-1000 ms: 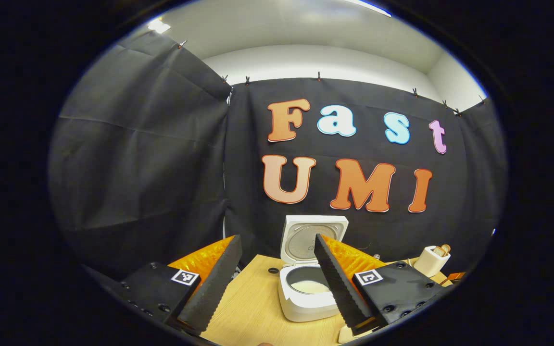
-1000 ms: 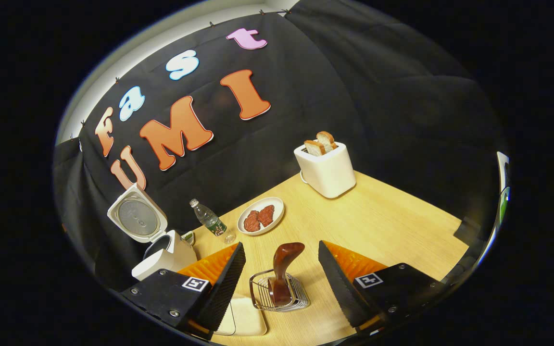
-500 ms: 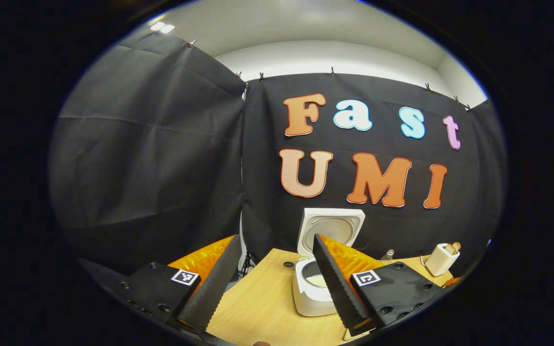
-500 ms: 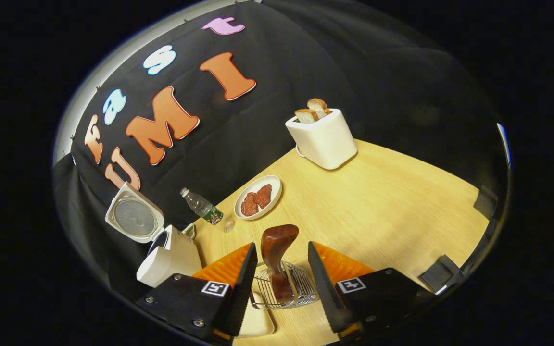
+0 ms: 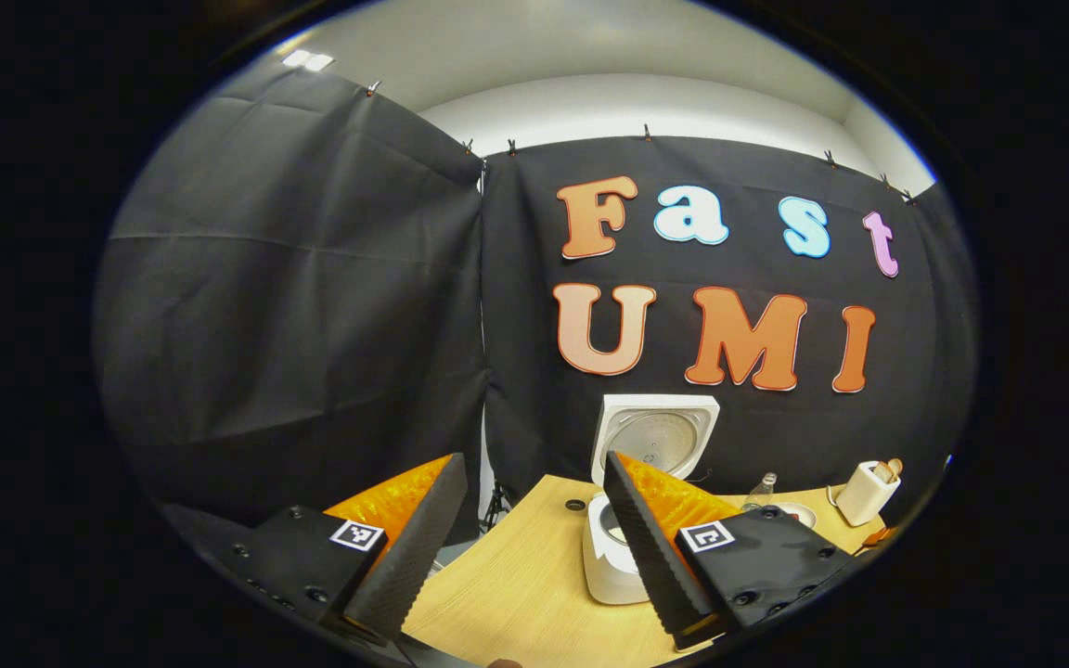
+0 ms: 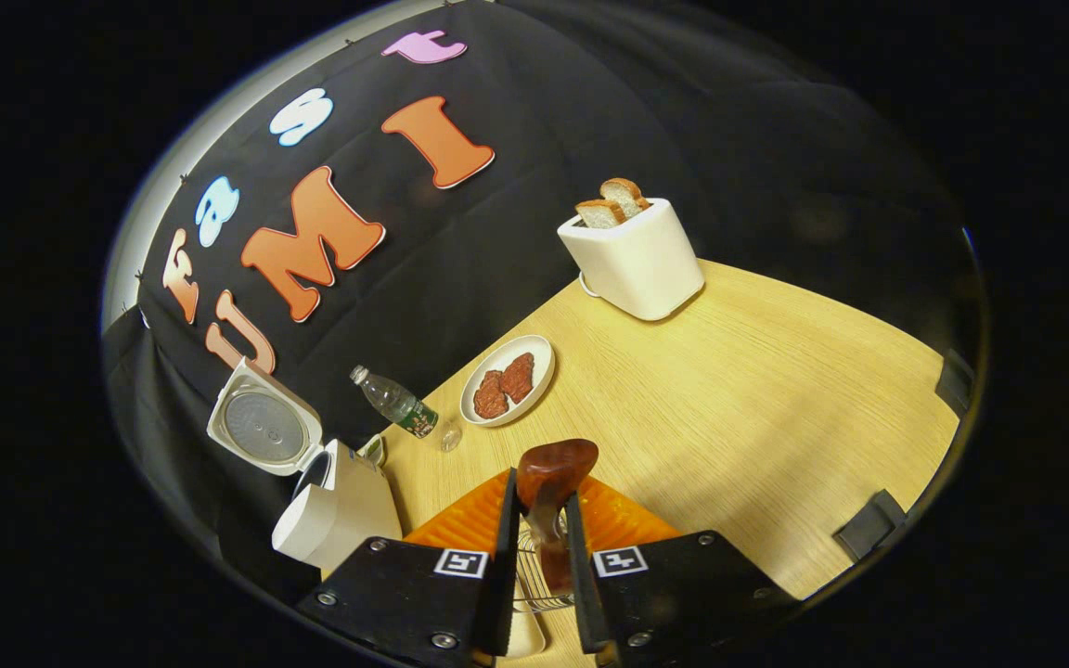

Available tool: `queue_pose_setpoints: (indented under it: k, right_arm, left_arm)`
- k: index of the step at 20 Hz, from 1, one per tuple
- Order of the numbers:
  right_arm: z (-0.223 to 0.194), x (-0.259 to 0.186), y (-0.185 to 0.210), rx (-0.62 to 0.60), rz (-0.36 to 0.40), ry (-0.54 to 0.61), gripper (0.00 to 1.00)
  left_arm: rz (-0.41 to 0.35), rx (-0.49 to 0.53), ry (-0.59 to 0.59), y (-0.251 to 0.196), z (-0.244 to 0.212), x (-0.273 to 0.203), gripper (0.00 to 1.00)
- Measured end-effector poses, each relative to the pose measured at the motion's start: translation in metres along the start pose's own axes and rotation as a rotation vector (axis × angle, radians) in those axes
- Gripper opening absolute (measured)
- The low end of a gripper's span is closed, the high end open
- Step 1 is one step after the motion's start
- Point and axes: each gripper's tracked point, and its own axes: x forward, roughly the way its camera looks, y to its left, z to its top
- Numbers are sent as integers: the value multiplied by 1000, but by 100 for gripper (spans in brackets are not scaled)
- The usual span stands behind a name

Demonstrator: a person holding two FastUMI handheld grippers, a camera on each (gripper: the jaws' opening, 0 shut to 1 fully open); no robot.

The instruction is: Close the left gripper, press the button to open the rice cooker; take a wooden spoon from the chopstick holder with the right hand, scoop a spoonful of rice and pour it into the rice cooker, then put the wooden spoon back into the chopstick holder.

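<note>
Wooden spoon upright in chopstick holder

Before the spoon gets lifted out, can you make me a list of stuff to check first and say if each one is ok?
1. Rice cooker lid up: ok, it stands open.
2. Right hand-held gripper closed on the wooden spoon: ok, both fingers sit against the handle.
3. Spoon in the chopstick holder: ok, its lower end is inside the wire basket.
4. Left hand-held gripper clear of the cooker: ok, it is open and apart from it.
5. Way to the cooker free: cannot tell; a bottle and plate are nearby.
6. Rice to scoop: cannot tell.
</note>
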Motion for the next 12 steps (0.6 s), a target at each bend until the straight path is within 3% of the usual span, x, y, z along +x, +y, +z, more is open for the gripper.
queue_pose_setpoints:
  k: [7,12]
  right_arm:
    - [4,-6,11,-60,-23,-46,7]
    - [29,-36,45,-151,-8,-124,5]
  left_arm:
    - [1,-8,-14,4,3,-3,100]
    - [-8,-17,-24,9,5,-2,100]
